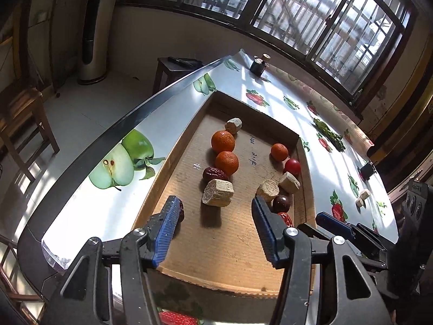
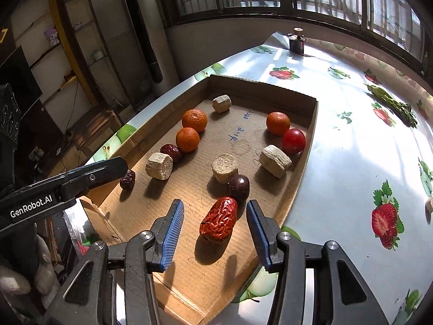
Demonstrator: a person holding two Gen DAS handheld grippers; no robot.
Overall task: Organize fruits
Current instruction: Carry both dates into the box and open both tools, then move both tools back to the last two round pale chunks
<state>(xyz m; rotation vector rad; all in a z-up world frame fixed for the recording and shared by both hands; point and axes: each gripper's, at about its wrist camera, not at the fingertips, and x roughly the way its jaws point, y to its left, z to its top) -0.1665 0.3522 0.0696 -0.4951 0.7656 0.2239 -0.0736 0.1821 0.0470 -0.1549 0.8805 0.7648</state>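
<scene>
A shallow cardboard tray [image 1: 167, 159] [image 2: 311, 146] holds three oranges [image 1: 222, 141] [image 2: 194, 120], a red tomato [image 1: 292, 166] [image 2: 294, 140], a dark plum [image 2: 238, 185], red dates and several beige cylinder pieces [image 1: 218, 192] [image 2: 159, 165]. My left gripper [image 1: 213, 226] is open above the tray's near part; a small date [image 1: 181, 211] lies by its left finger. My right gripper [image 2: 215, 226] is open, its fingers on either side of a big red date [image 2: 219, 219], not touching it.
The table has a fruit-print cover [image 2: 351, 149]. A dark jar [image 2: 297, 44] stands at the far edge. Green leaves [image 2: 392, 103] lie at the right. Two beige pieces [image 1: 362, 197] lie outside the tray. Chairs stand left of the table [image 1: 24, 124].
</scene>
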